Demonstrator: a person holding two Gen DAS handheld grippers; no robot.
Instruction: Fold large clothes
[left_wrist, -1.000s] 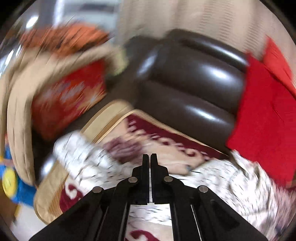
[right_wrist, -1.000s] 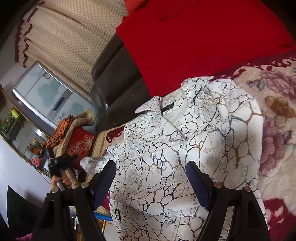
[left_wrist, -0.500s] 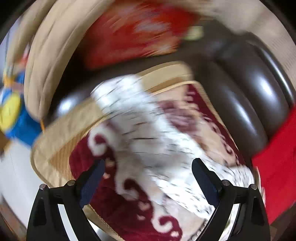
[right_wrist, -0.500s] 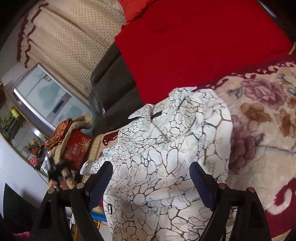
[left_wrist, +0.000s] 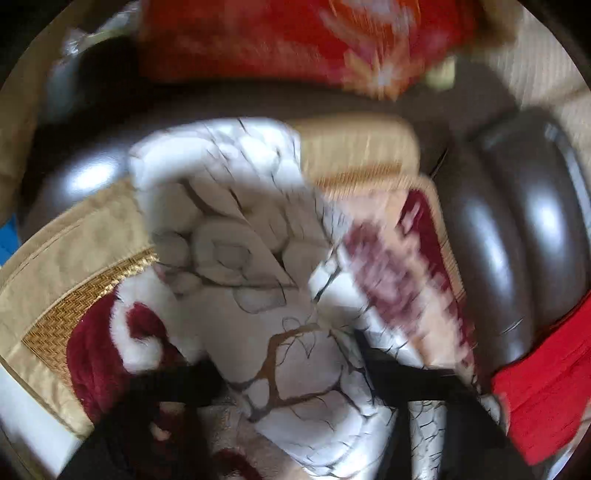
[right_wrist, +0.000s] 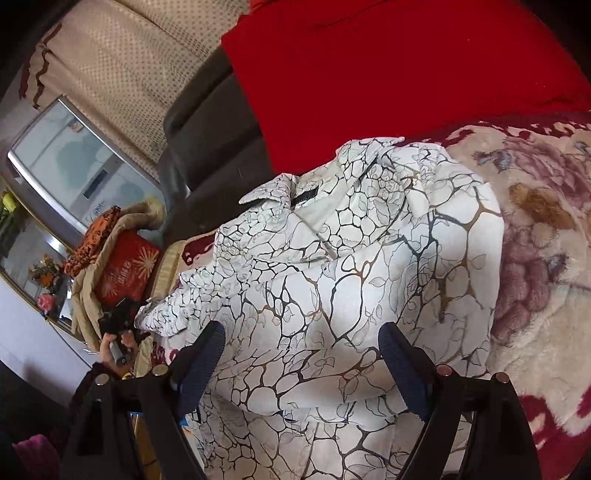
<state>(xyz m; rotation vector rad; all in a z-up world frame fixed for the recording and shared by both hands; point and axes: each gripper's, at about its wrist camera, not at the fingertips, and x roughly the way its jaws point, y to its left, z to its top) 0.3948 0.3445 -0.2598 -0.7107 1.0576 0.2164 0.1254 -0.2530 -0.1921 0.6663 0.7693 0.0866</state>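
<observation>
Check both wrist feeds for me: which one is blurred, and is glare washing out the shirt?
Left wrist view: heavy motion blur, the shirt pattern and the left tongs smear into streaks; glare patches sit only on the dark sofa. Right wrist view: sharp, the shirt's pattern is crisp and evenly lit, no glare on it; the fisheye bends the edges.

Two steep close wrist views; shared shirt (right_wrist: 332, 288)

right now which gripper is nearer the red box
Left. The left gripper is at the shirt's sleeve end, just below the red box. The right gripper hovers open over the shirt's middle, farther off.
</observation>
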